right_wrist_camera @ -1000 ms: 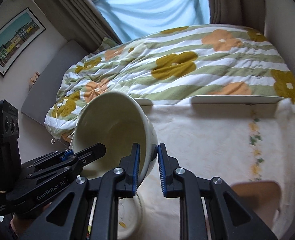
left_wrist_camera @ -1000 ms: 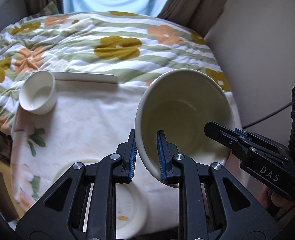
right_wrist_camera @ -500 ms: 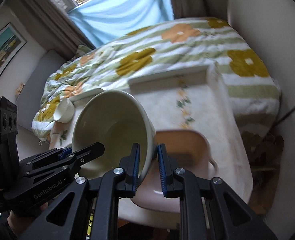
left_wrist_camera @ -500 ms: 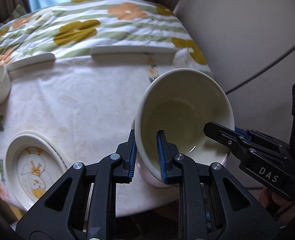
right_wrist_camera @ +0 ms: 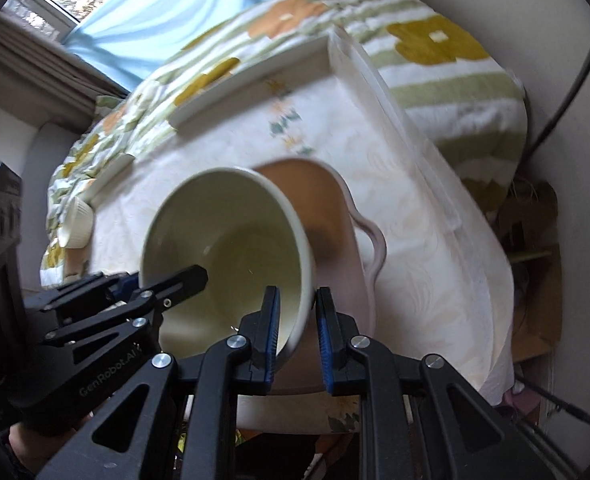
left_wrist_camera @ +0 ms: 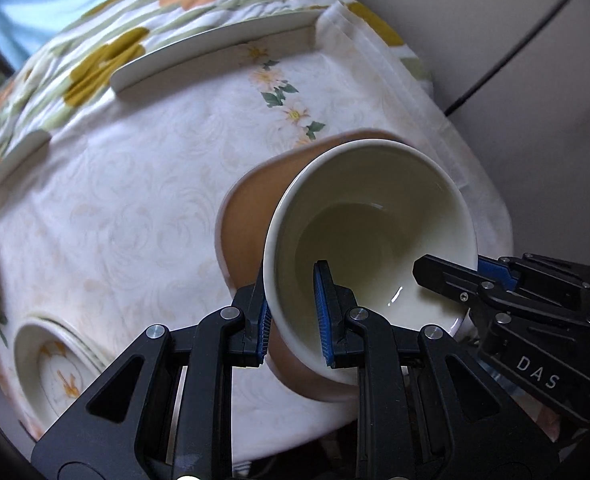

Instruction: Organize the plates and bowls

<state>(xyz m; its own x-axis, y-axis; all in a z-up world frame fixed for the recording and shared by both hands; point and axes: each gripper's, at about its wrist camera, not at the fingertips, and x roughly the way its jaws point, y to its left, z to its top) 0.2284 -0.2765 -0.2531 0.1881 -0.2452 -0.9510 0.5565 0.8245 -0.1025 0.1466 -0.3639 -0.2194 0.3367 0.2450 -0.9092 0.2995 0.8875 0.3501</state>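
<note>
A large cream bowl hangs tilted, its mouth facing the cameras, held at opposite sides of its rim. My left gripper is shut on the near-left rim, one blue pad inside and one outside. My right gripper is shut on the opposite rim; in the left wrist view it reaches in from the right. Directly beneath the bowl a pink dish with a brown inside and a looped side handle stands on the table's right end. The bowl hides much of it.
A stack of patterned plates lies at the near left of the tablecloth. A small white ramekin sits at the far left edge. Long white trays line the back edge against a flowered quilt. A cardboard box stands right of the table.
Both grippers have carried the bowl to the right across the table and lower, from over the plates to above the pink dish. The view has rolled. Both grips are unchanged.
</note>
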